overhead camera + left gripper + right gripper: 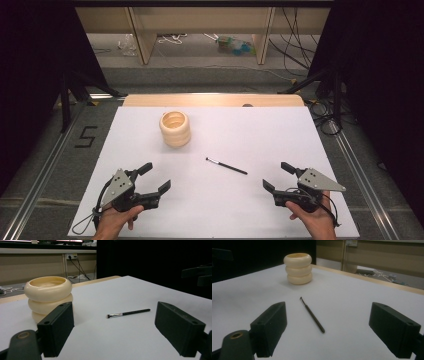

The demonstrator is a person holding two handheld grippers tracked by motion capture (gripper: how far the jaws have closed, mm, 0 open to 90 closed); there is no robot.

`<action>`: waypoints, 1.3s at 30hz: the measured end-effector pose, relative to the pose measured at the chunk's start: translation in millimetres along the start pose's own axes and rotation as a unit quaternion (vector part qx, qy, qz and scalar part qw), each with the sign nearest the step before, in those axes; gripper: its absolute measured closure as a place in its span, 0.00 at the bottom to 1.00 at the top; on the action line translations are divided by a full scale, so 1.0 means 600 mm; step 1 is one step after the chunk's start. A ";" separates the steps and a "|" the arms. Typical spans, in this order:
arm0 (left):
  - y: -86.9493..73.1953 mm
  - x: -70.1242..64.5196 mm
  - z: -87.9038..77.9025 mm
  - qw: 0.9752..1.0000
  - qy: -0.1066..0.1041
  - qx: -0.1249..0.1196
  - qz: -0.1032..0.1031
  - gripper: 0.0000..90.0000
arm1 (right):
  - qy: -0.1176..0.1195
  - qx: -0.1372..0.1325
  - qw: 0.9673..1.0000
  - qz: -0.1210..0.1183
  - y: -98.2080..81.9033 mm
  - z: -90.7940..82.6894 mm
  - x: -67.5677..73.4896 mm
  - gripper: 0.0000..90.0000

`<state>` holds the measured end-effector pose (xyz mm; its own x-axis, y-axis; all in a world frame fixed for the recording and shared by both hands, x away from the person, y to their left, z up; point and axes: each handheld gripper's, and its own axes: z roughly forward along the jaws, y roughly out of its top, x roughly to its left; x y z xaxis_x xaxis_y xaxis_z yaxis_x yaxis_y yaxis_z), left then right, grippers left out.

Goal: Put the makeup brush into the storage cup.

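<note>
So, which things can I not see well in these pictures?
- Inside of the cream holder: the high view shows only the upper part, its own wall hides the bottom.
- Brush bristles: too small in the high view, dim in the right gripper view.
- Small dark thing at the table's far edge: too small to name.

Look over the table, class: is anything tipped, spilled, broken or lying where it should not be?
Nothing stands out. The cream ribbed holder stands upright and whole, the small black brush lies flat on the white table apart from it, and nothing is spilled. The left gripper and the right gripper are open, holding nothing.
</note>
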<state>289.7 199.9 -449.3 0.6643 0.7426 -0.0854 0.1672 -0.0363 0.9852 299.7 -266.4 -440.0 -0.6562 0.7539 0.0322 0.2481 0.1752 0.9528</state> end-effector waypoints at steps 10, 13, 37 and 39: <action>0.000 -0.001 0.001 1.000 -0.002 0.002 0.003 0.17 | 0.000 0.003 1.000 -0.002 -0.001 0.003 -0.001 0.18; 0.000 0.000 0.001 1.000 -0.001 0.001 0.002 0.17 | 0.004 0.004 1.000 -0.002 0.001 0.005 0.000 0.18; -0.003 0.000 0.001 1.000 -0.001 0.004 0.002 0.17 | 0.050 0.079 0.994 -0.062 0.054 0.075 0.010 0.18; -0.003 0.000 0.001 1.000 -0.001 0.004 0.001 0.17 | 0.055 0.093 0.992 -0.065 0.062 0.085 0.012 0.18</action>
<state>289.8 199.3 -451.0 0.6657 0.7416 -0.0827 0.1710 -0.0437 0.9843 340.7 -221.9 -419.7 -0.7630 0.6449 -0.0442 0.2772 0.3883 0.8789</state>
